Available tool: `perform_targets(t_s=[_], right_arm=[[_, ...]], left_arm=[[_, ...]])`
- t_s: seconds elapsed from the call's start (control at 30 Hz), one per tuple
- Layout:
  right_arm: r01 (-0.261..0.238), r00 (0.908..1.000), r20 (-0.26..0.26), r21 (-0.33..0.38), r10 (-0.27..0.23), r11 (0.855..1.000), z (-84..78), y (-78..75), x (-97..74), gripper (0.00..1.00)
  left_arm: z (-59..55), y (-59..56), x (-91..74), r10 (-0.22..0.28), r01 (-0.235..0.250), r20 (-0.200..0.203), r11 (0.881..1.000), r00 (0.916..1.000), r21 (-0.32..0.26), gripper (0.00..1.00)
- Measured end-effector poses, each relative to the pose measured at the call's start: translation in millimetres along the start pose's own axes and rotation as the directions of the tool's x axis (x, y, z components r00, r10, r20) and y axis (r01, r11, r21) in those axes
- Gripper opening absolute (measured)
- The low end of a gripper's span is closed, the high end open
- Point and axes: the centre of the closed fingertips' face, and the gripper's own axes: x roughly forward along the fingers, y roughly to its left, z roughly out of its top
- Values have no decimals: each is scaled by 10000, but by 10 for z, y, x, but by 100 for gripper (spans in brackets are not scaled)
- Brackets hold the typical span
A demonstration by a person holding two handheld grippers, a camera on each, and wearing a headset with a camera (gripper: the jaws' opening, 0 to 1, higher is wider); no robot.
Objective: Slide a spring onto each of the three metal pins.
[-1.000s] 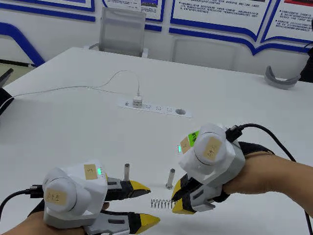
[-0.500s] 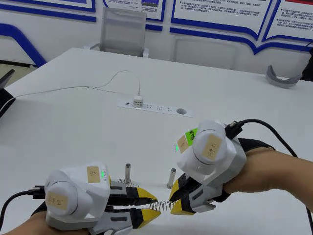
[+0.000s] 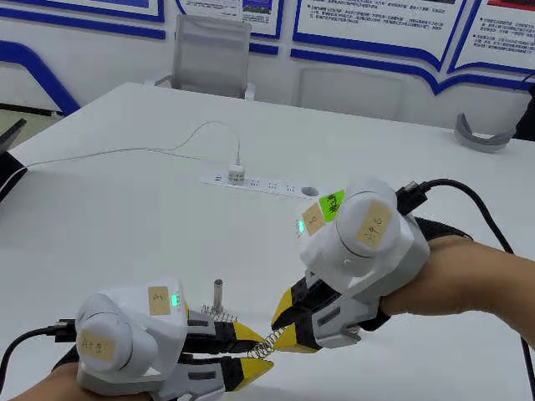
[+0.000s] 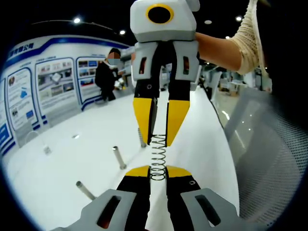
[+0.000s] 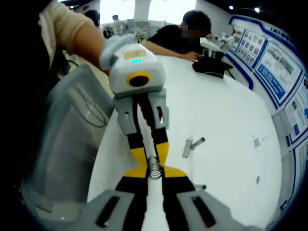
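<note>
Together, left tool and right tool pinch one spring.

No legible text; handwritten stickers and wall posters too blurred

**Left gripper**, **right gripper**: white housings, black jaws tipped yellow, tan labels; the right one also bears a green sticker. **Spring** and, beyond it, **metal pin**: silver-grey. **Table** under the spring: plain white. **Power strip**: white. **Wall panels**: white, blue-bordered.
</note>
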Motion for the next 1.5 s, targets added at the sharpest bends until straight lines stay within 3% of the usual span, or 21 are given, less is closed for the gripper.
perform_targets(t_s=[0.47, 1.2, 1.5], right_arm=[[192, 9984, 525, -8, -192, 9998, 187, -18, 19, 12], [238, 9980, 577, 431, -263, 9988, 137, -50, 53, 12], [372, 9978, 526, 525, -400, 9979, 108, -99, 23, 12]], left_arm=[[46, 11, 14, 8, -1, 285, 9997, 9996, -225, 11], [74, 57, -8, 183, -167, 484, 9993, 9987, -332, 11], [46, 112, -42, 371, -340, 433, 9970, 9984, -701, 23]])
